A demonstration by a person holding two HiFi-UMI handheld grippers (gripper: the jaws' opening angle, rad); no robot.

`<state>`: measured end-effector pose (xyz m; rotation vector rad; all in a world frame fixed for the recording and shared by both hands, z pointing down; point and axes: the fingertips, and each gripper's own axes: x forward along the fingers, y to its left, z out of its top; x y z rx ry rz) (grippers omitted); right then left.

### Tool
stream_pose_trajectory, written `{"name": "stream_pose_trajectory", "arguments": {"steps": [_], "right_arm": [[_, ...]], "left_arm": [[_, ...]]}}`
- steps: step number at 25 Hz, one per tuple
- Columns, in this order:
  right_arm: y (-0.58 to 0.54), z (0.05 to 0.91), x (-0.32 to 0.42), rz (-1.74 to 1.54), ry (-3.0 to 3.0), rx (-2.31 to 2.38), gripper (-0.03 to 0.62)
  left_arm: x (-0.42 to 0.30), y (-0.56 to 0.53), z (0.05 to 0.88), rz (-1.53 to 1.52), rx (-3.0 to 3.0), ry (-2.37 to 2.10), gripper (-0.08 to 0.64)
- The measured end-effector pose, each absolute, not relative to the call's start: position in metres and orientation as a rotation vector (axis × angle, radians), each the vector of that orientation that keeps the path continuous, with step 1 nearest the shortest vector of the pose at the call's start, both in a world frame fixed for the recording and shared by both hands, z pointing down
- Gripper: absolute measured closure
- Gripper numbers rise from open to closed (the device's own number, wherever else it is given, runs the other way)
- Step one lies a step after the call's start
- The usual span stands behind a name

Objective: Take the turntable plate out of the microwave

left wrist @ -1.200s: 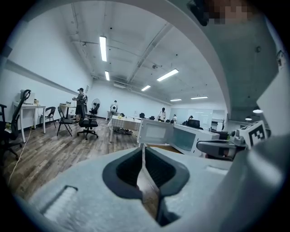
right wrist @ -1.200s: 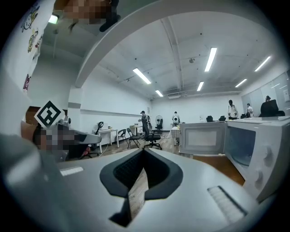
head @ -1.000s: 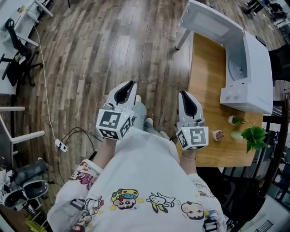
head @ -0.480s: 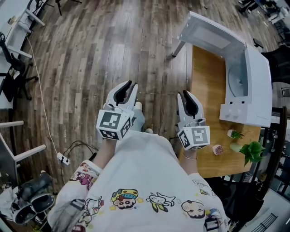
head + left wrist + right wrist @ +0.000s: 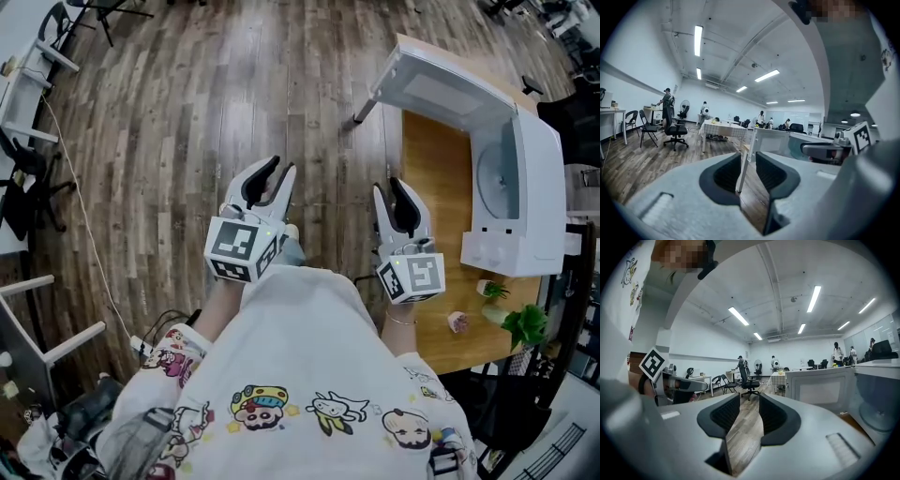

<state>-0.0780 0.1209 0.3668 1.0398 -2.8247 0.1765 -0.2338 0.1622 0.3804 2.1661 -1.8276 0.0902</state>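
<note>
Wooden table (image 5: 436,206), white microwave (image 5: 539,187) (door (image 5: 441,89) open)

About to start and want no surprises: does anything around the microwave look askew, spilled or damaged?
Nothing stands out. The microwave stands on the wooden table with its door swung open, the turntable plate sits inside it, and the potted plant beside it is upright. No spill shows.

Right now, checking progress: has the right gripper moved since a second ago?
Yes: the right gripper advanced along the table edge toward the microwave door; its jaws have just been opening, nothing between.
</note>
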Motion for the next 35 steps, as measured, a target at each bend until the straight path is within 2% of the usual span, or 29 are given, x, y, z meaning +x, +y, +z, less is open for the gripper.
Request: {"name": "stream_pose_trajectory", "arguments": {"steps": [14,35], "right_arm": [[0.073,0.38,-0.07,0.25,-2.77,1.213,0.419],[-0.083,0.382,0.007,0.33,-2.594,1.586,0.407]], "left_arm": [[-0.231,0.104,0.395,0.159,2.259,-1.687,0.437],[-0.12,-0.088,0.379,0.196,2.551,-1.248,0.437]]}}
